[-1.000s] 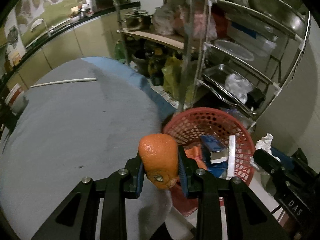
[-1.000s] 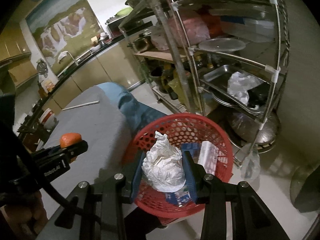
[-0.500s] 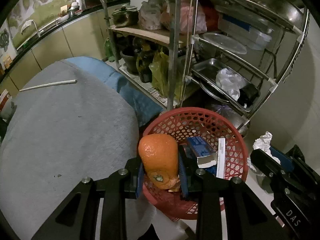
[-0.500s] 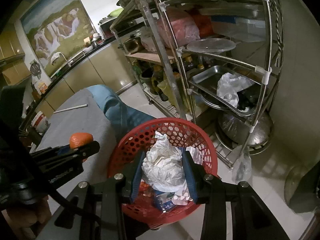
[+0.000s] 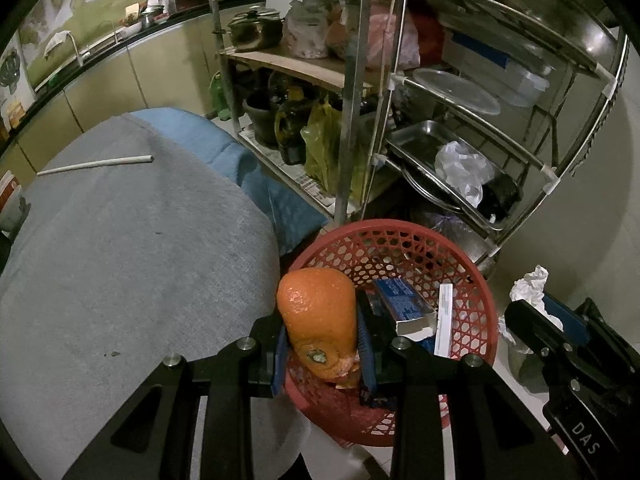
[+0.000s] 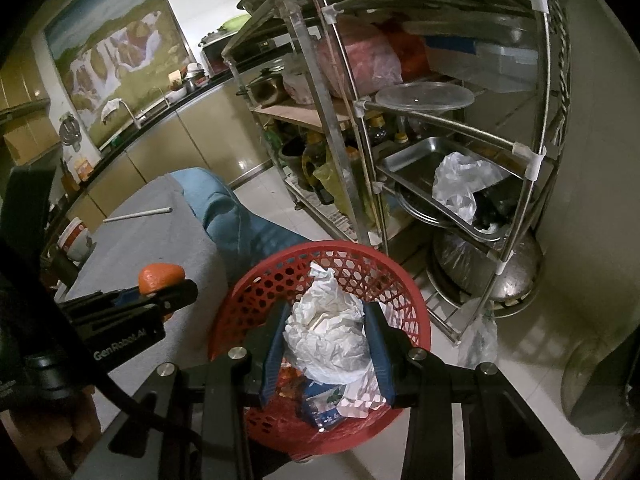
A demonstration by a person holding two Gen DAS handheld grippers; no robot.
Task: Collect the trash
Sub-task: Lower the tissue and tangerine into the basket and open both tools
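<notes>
Left wrist view: left gripper (image 5: 320, 332) is clamped on an orange peel (image 5: 318, 316), blue pads pressing both sides. The peel sits at the near rim of the red basket (image 5: 472, 280), beside the edge of the grey-covered table (image 5: 120, 260). Inside the basket lie a blue carton (image 5: 402, 306) and a white strip (image 5: 444, 320). The right gripper (image 5: 536, 312) shows at the right edge with white paper.

Right wrist view: right gripper (image 6: 328, 344) is closed around a crumpled white paper wad (image 6: 326, 336), held over the red basket (image 6: 412, 296). The left gripper (image 6: 176, 292), with the orange peel (image 6: 160, 276), is left of the basket. A metal rack (image 6: 400, 120) stands behind.
</notes>
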